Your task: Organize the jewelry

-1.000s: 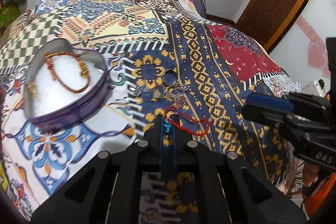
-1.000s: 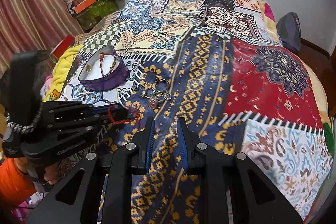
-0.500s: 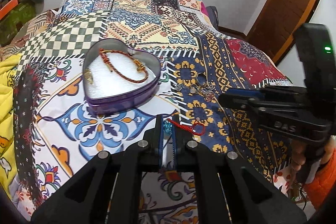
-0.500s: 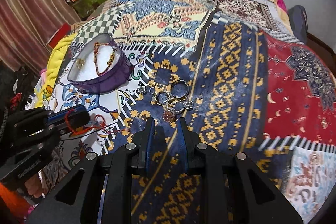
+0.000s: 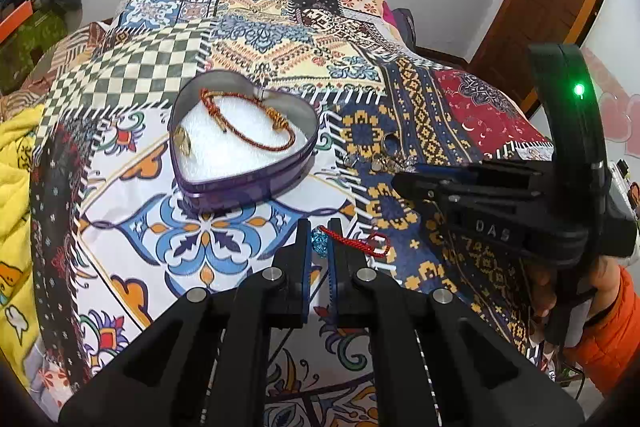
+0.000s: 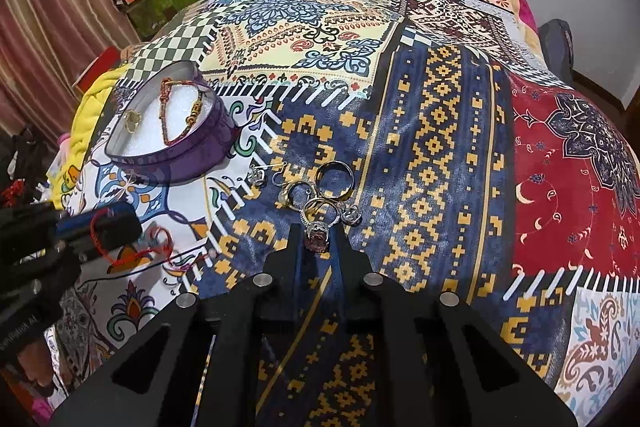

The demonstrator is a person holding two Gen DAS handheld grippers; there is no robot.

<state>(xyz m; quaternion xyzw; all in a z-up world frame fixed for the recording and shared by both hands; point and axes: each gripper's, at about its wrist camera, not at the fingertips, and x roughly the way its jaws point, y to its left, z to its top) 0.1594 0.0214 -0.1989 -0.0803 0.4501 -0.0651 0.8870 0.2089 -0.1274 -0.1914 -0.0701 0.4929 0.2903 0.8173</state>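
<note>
Surface: a patchwork bedspread (image 6: 436,131) is spread over the bed.
Left gripper (image 5: 319,247): a red cord bracelet (image 5: 356,242) is pinched; it should be carried level over the far-left heart tin (image 5: 244,183).
Right gripper (image 6: 318,241): narrowly parted, a stone ring (image 6: 317,235) is straddled among the rings (image 6: 320,187).

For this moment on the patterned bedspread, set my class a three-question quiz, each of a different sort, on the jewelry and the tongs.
1. True or false: the heart-shaped tin already holds a braided bracelet.
2. Multiple choice: what do the left tongs grip? A) a gold ring B) a red cord bracelet with a blue bead C) nothing
3. Fill in: the right tongs have their fingers either side of a ____ with a large stone, at the near edge of the ring cluster.

Key: 1 true; 2 B; 3 ring
</note>
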